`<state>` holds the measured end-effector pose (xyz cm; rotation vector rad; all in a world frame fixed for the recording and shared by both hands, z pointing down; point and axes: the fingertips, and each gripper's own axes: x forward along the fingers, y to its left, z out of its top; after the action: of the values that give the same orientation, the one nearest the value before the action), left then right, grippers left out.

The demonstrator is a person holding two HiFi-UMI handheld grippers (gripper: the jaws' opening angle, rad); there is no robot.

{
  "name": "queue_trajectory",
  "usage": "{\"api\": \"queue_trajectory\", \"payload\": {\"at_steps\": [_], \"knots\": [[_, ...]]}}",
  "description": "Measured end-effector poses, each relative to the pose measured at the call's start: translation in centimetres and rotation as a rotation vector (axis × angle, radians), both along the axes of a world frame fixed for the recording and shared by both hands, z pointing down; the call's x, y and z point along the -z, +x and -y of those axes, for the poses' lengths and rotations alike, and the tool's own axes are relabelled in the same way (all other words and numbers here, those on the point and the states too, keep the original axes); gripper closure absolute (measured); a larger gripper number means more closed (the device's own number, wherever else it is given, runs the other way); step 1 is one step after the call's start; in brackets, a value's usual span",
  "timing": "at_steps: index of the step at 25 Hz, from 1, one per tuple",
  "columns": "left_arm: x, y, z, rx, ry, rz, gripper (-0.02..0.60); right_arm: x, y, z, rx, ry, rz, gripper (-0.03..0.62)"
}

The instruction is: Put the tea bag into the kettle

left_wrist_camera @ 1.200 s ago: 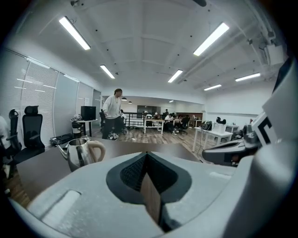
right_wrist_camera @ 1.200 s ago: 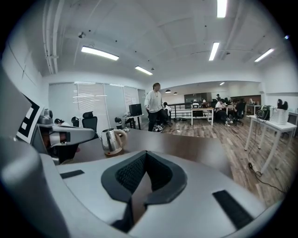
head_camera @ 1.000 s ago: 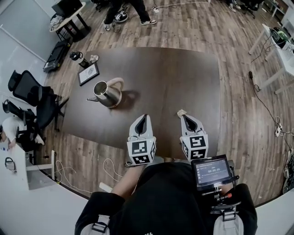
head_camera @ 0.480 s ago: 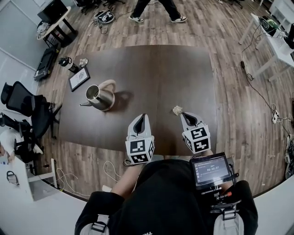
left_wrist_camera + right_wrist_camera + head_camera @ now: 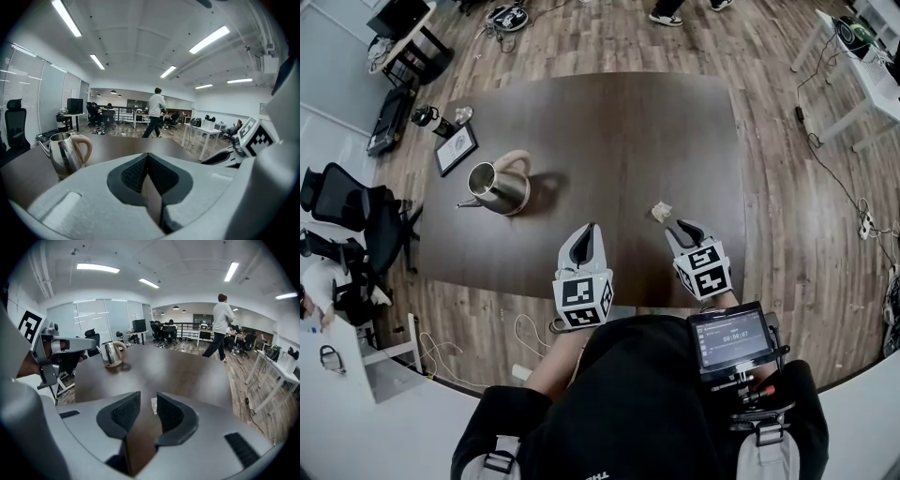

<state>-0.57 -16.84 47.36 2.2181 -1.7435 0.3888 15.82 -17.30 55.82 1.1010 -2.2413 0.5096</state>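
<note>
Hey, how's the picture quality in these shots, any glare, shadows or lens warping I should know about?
Head view: fisheye bows the table edges; the kettle throws a soft shadow to its right. Left gripper view: round black vignette, ceiling lights blown white. Right gripper view: pale sheen across the table.

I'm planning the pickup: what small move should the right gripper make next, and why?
Probably ease the right gripper forward and down until its jaws straddle the tea bag. Its jaws have just opened with nothing between them, and the bag lies on the table just ahead.
</note>
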Motion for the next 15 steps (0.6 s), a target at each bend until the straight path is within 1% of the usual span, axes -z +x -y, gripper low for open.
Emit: {"api": "queue_trajectory", "payload": {"at_steps": [4,8,15], "knots": [[-0.6,-0.8,0.3,0.014,-0.014,0.009,0.577,-1.5,-0.2,0.9,-0.007,0.004,-0.039,0.496],[-0.4,-1.4,0.6,0.032,-0.012,0.021,0.577,-2.7,-0.3,1.5,-0.008,-0.019,-0.031,0.496],[-0.3,-1.3,1.8,0.042,-0.017,0.031,0.577,-4.2,0.6,3.0,-0.027,-0.046,-0.035,0.496]]}}
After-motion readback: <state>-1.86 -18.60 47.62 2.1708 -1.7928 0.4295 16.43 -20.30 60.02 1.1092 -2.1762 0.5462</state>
